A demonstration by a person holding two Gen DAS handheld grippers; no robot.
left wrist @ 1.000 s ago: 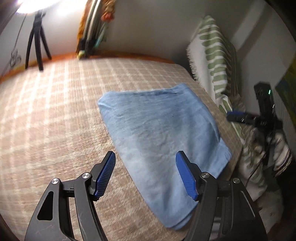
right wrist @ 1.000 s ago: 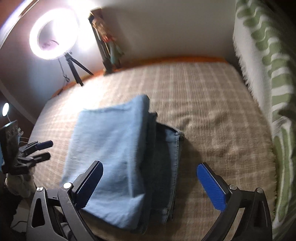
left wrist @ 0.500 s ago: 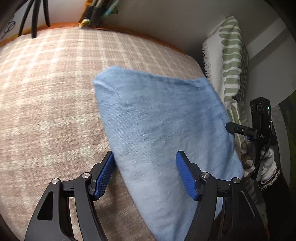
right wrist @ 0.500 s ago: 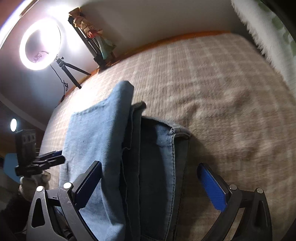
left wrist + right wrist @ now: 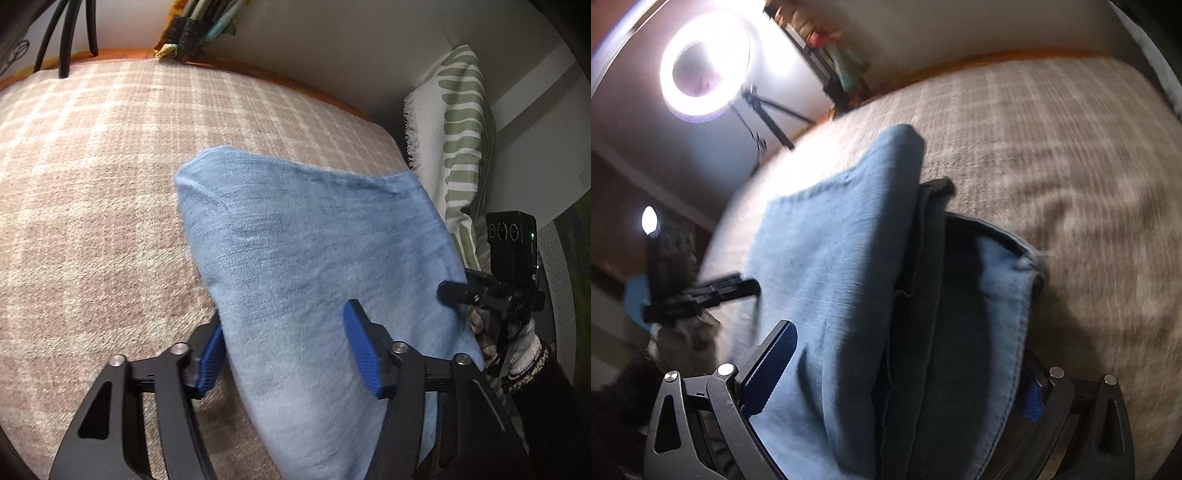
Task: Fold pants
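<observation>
**Both hand-held grippers set over the folded stack, neither yet clamped**

We find the light blue denim pants [image 5: 317,280], already folded into a thick rectangular stack, lying on the bed's beige-and-cream checked blanket [image 5: 92,206], toward the side where a white cushion with green stripes [image 5: 458,122] stands against the wall.

Left side: the left hand-held gripper [image 5: 286,354] straddles the near left edge of the stack. Its jaws stand apart and have just been closing, with the denim between them. The left blue pad sits at the fabric's edge; the right pad lies over the top layer. We see no pinch yet.

Right side: the right hand-held gripper [image 5: 897,384] has its jaws spread wide across the stack, where the layered edges and the darker waistband show. The right pad is mostly hidden behind the cloth; the view is blurred, and we judge nothing clamped.

Recommendation, as judgement only: each gripper should take every layer at its edge before closing fully, both closing at matching depth, so the stack lifts or folds evenly. A bite on the top layer alone would likely peel the fold open.
</observation>
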